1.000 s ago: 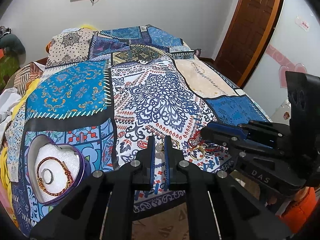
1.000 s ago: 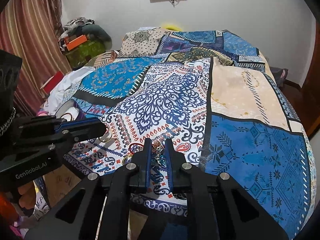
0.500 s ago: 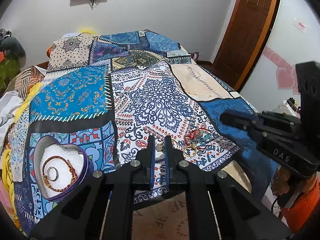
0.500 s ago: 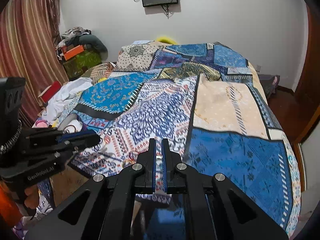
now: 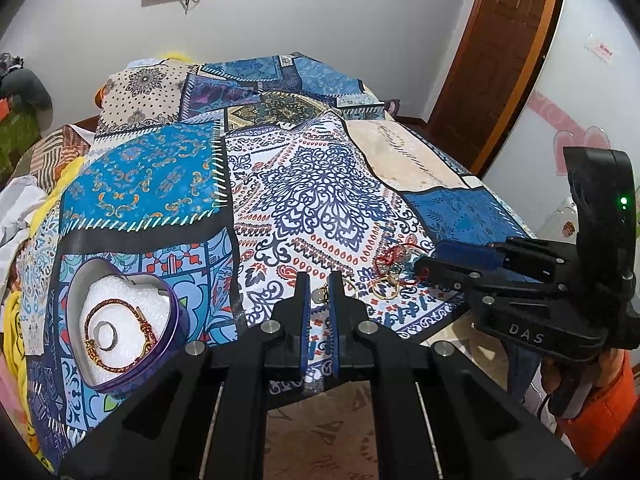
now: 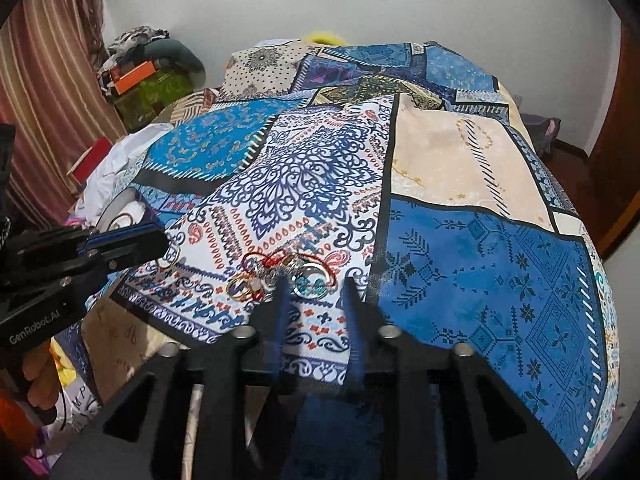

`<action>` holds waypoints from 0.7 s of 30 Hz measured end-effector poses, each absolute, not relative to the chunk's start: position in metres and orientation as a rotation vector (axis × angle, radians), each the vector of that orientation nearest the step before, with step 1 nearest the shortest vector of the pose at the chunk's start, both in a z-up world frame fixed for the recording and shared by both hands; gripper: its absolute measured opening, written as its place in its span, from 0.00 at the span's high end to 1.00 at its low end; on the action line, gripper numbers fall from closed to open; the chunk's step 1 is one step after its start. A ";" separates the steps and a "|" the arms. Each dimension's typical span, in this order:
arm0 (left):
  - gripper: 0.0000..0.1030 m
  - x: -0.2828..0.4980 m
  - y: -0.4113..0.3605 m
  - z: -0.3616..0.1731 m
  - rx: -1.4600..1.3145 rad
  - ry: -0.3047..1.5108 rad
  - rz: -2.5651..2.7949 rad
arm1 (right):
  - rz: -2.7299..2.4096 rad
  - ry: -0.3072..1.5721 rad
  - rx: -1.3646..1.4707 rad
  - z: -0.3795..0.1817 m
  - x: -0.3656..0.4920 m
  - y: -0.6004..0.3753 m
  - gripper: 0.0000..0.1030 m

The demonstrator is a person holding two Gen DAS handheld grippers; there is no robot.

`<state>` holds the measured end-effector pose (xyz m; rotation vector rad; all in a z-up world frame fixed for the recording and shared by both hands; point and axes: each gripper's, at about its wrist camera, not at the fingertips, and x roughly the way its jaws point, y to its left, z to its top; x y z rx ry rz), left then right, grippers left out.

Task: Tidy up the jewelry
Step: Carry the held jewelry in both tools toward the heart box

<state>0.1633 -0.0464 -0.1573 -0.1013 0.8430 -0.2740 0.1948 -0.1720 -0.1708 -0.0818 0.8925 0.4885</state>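
Everything sits on a bed (image 5: 160,184) under a patchwork cover, and all the jewelry has been kept close to the near edge, within easy reach of the person standing at it. By the near left corner lies a purple heart-shaped tin (image 5: 120,320) lined with white foam; a braided bracelet (image 5: 116,336) and a plain ring (image 5: 105,334) already lie flat inside it, so it looks like the collecting place.

Along that same near edge, about midway, is the loose heap of jewelry (image 6: 280,276): gold rings, a red cord, a blue-stoned ring, all tangled and touching one another.

The right hand-held gripper (image 6: 314,288) hangs just short of that heap. Its jaws have just been opening and now stand apart with nothing pressed between them; the blue-stoned ring shows in the gap beyond the tips, which suggests it is lining up for a pick.

The left hand-held gripper (image 5: 318,286) has its jaws drawn nearly together, tips down at the cover near the edge, between the tin and the heap. A small pale pendant (image 5: 319,293) shows in the narrow slot, but I cannot tell whether it is pinched or just lying behind.

Thin rings on soft cloth will be fiddly to catch, I'd guess.
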 end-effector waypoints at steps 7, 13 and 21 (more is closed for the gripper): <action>0.93 0.167 -0.046 -0.162 -0.106 0.855 -0.275 | 0.524 0.876 -0.040 -0.175 0.198 -0.175 0.70; 0.93 0.168 -0.047 -0.164 -0.106 0.860 -0.276 | 0.536 0.861 -0.018 -0.176 0.195 -0.176 0.92; 0.93 0.166 -0.046 -0.161 -0.102 0.852 -0.272 | 0.534 0.816 0.001 -0.162 0.190 -0.180 0.94</action>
